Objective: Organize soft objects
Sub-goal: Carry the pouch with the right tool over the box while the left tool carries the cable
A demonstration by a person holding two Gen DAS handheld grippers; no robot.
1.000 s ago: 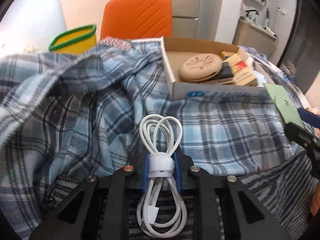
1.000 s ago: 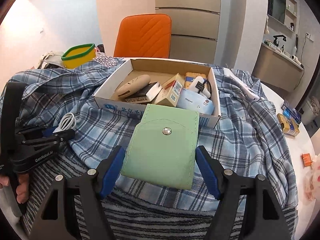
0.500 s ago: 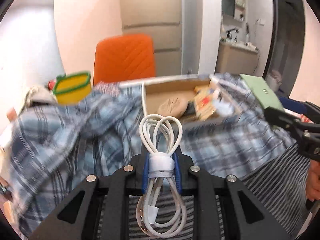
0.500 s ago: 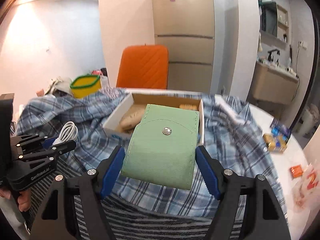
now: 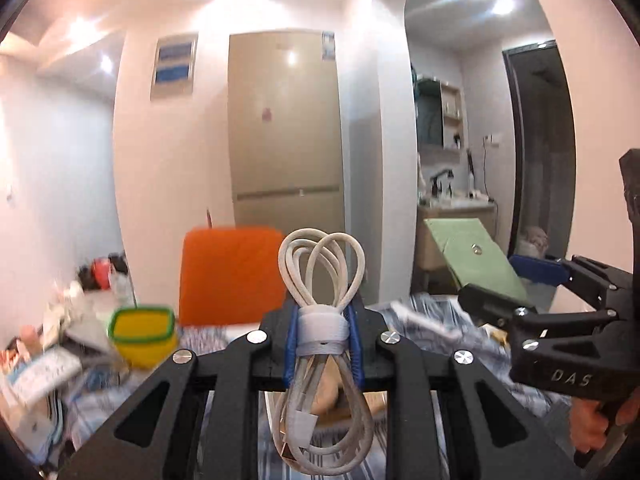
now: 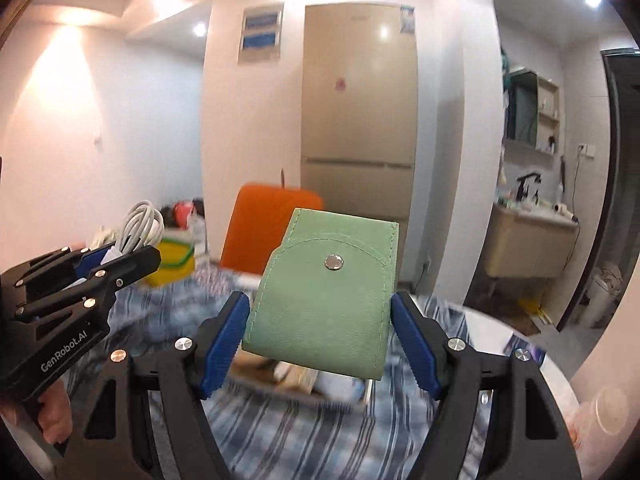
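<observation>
A coiled white cable (image 5: 320, 320), bound by a white strap, is pinched between the pressed-in jaws of the left gripper (image 5: 323, 346), its loops standing above the fingertips and its plug end hanging below them. A green snap pouch (image 6: 325, 292) is clamped flat between the wider-set jaws of the right gripper (image 6: 320, 334), held only by its side edges.

Both items are carried high above a plaid cloth (image 6: 304, 436). A slip is judged possible on either side: the pouch is soft and gripped by thin edges, so it could buckle and drop if the squeeze is eased or the hand is tilted; the cable is held at the strap alone, and the dangling plug could snag on a box wall on the way down.

Below the jaws of both grippers, an open cardboard box (image 6: 280, 388) is seen, blurred, with a tan rounded item and other packets inside that cannot be identified. Left of the left jaws, a yellow tub with a green rim (image 5: 143, 334) is seen; its contents cannot be told.
</observation>
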